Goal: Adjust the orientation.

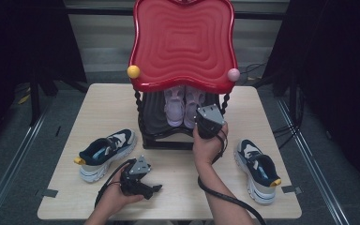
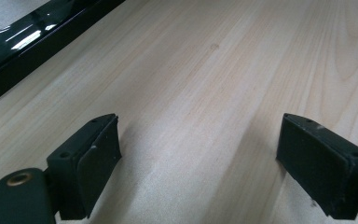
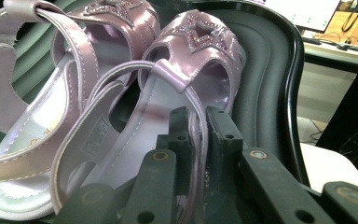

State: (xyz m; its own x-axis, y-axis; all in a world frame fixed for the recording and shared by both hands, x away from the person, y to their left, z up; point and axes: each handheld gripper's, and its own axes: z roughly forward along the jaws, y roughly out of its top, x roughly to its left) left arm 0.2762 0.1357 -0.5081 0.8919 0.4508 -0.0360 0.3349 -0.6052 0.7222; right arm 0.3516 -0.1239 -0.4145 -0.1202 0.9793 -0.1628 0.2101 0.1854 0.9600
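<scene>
A pair of pink sandals (image 1: 183,105) with sparkly stars sits on the black lower shelf (image 1: 153,119) of a small rack with a red top (image 1: 183,42). In the right gripper view my right gripper (image 3: 198,116) is shut on the thin heel strap of the right-hand sandal (image 3: 191,56), and the other sandal (image 3: 51,93) lies beside it. From above, the right gripper (image 1: 208,123) reaches into the shelf front. My left gripper (image 1: 153,188) rests low near the table's front edge. Its jaws (image 2: 200,140) stand wide open over bare wood, holding nothing.
A navy and white sneaker (image 1: 107,152) lies on the table's left side and its mate (image 1: 258,168) on the right. The rack's black base (image 2: 23,42) is just beyond the left gripper. The wooden table (image 1: 108,105) is ringed by dark floor.
</scene>
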